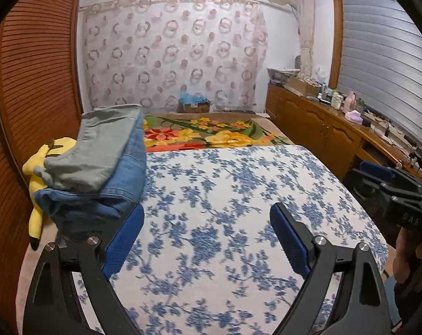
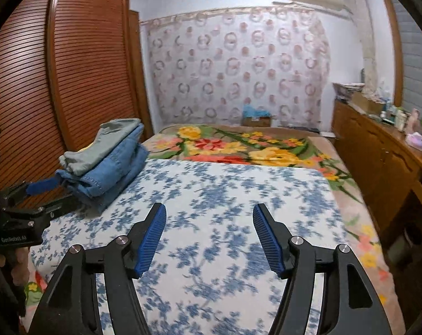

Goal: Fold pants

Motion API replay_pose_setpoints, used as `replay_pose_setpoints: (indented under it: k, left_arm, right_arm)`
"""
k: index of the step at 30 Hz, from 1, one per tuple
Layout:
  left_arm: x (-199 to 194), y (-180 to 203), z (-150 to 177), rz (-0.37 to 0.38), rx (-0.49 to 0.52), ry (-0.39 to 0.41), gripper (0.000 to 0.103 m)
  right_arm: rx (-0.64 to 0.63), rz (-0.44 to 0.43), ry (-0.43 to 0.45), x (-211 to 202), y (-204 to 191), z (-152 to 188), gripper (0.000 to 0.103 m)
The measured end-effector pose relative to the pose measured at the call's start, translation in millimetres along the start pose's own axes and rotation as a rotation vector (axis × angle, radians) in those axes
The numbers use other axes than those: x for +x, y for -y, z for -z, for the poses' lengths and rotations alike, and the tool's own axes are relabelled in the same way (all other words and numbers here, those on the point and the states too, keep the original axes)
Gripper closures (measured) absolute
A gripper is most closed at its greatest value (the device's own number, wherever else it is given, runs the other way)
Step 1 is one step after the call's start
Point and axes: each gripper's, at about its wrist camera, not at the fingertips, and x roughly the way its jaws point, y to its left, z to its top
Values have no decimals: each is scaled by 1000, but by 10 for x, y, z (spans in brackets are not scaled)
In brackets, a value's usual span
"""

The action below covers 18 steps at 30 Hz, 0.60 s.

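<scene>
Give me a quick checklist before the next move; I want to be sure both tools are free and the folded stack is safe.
1. Left gripper empty, fingers apart: ok.
2. Right gripper empty, fingers apart over the blue-flowered sheet: ok.
3. Folded grey pants lying on top of the folded jeans: ok.
4. Stack sitting on the bed near its left edge, beside the yellow plush toy: ok, though close to the edge.
5. Left gripper's left finger clear of the jeans: cannot tell.
6. Another pair of pants waiting to be folded: none in view, cannot tell.
</scene>
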Motion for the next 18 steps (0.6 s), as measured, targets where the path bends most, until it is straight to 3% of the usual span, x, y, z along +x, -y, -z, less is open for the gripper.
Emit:
replay_pose_setpoints:
  k: [9, 18]
  left_arm:
    - [-321, 255, -163, 1, 41, 73, 11]
    - [-618, 320, -210, -28, 44, 143, 11]
  right_arm:
    - [59, 54, 92, -497, 173, -53, 36]
    - [59, 64, 160, -751, 43, -12, 36]
